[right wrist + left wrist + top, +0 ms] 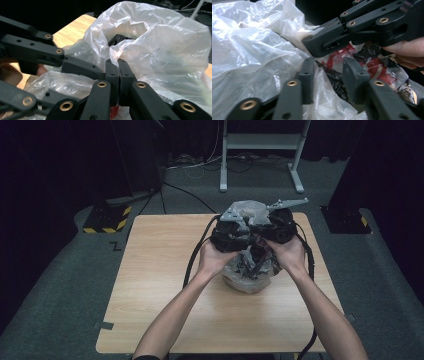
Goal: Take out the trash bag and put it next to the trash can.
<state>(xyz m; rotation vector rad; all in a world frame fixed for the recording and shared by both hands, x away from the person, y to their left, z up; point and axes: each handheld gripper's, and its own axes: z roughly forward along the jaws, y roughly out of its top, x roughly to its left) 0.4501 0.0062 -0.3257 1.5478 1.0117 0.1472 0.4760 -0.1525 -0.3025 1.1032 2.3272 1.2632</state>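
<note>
So both hands are up over a clear plastic bag (248, 270) that sits about mid-counter, a bit toward the far edge of the wooden counter (165, 285). The bag is crinkly and see-through, and there's stuff inside – something black and some red-and-white wrappers (372, 63), can't tell what exactly.

The left tool (327, 72) has its jaws spread apart. In the left gripper view they stand with a clear gap between them, with bag plastic and the dark contents showing through the gap, and the pads aren't pressing on anything. There's plastic bunched up on the left side of that view too.

The right tool (118, 65) is the opposite – jaws pressed tight together, pinching a fold of the bag's top edge. In the right gripper view you can see the film gathered into a twist right at the tips, with the rest of the bag ballooning out behind it and a dark opening in the middle.

The two tools are really close, pretty much tip to tip over the bag's mouth. In the left gripper view the right tool comes in from the upper right with fingers (409, 48) wrapped on it, and the left tool's arms cross the left side of the right gripper view.

From the high view the forearms come in from the bottom, cables (192, 260) trailing down either side, and the bag's bottom rests on the counter
</note>
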